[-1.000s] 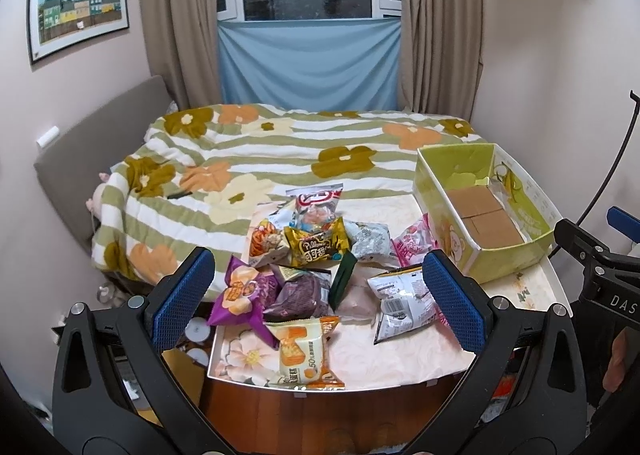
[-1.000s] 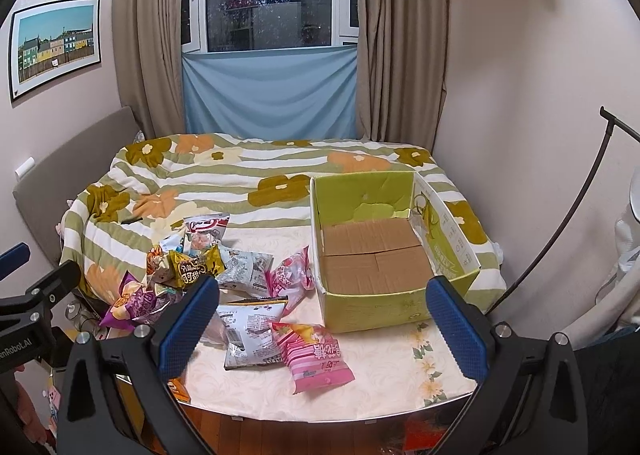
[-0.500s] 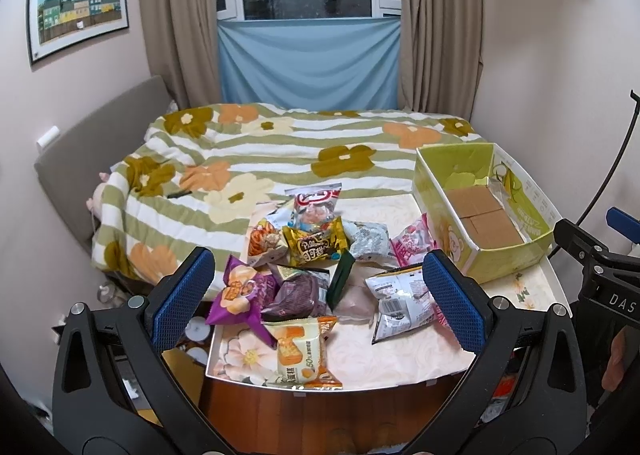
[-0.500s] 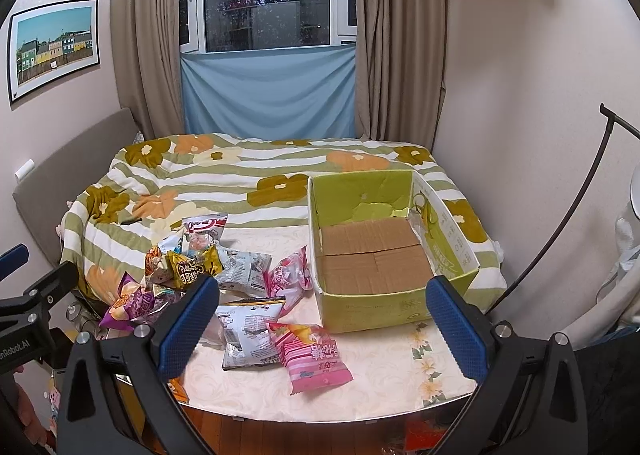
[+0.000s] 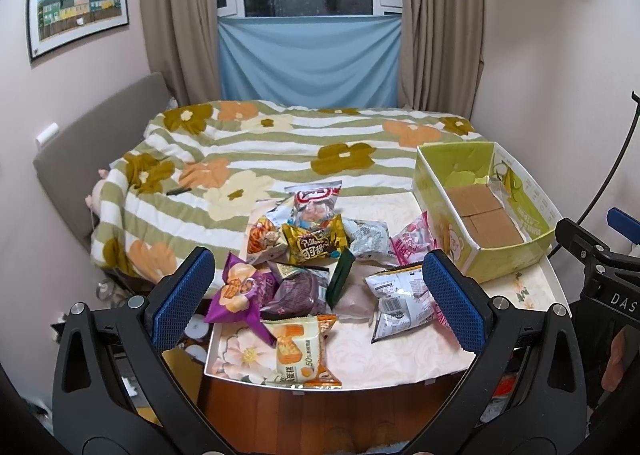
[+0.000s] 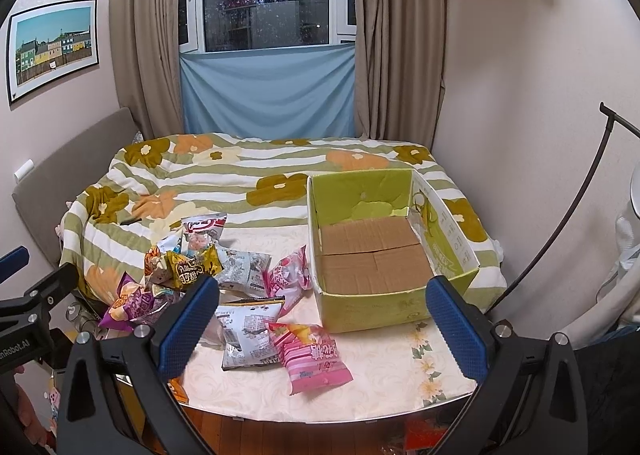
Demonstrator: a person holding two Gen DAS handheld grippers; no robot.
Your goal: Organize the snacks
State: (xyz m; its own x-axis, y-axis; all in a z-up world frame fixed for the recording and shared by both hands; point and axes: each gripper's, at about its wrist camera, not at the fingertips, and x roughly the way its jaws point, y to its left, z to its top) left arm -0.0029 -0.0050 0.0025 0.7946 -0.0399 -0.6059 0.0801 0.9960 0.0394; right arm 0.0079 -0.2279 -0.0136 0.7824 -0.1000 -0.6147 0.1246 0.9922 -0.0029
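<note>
Heaped bright foil snack packets (image 5: 320, 267), empty green cardboard box (image 6: 376, 255); left hand-held gripper (image 5: 318, 297) wide, right hand-held gripper (image 6: 322, 321) wide

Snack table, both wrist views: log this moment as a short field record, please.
surface: table with floral cover
container: green box, open, nothing inside
snacks: pile of packets left of the box, none boxed yet
nearest the box: pink packet
left claw: open, holding nothing
right claw: open, holding nothing
background: bed
</note>
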